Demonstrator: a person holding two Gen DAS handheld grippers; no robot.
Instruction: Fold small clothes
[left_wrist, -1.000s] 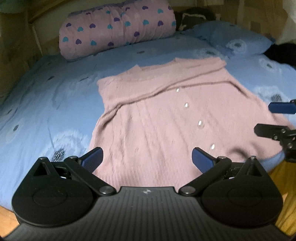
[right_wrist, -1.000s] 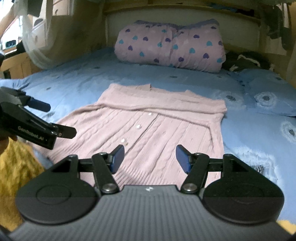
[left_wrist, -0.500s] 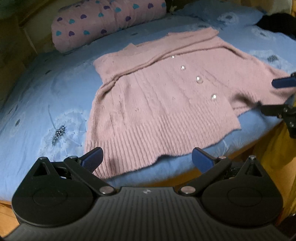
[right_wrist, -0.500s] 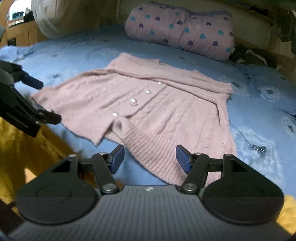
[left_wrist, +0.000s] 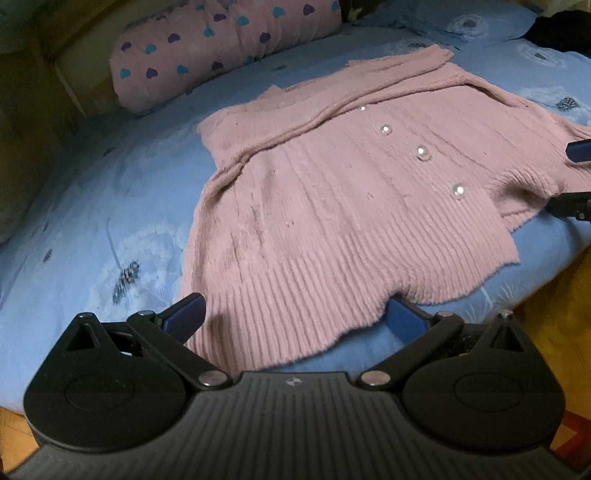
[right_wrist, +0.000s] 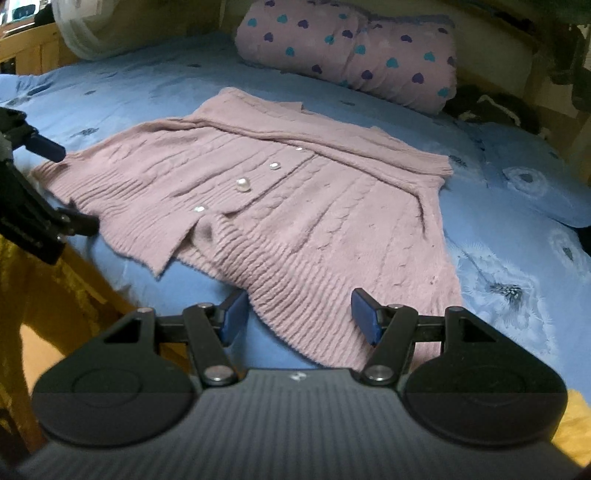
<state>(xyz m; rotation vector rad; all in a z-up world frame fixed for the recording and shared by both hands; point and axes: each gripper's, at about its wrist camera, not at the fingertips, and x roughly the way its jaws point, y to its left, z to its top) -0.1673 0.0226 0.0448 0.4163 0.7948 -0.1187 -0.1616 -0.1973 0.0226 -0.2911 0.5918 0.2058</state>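
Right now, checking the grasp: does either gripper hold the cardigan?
No: the left gripper and right gripper stand open at the pink cardigan's hem.

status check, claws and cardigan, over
Left claw open, right claw open, both at hem. Pink cardigan flat on bed, unfolded. Nothing on it.

A home bedroom. Ahead of the tool lies a bed (left_wrist: 110, 206) under a blue dandelion-print sheet, with a pink heart-print bolster (right_wrist: 351, 48) at its far end against a wooden headboard (right_wrist: 491, 55). A blue pillow (right_wrist: 532, 177) sits far right, a wooden cabinet (right_wrist: 29, 51) far left, wood flooring (left_wrist: 554, 306) below.
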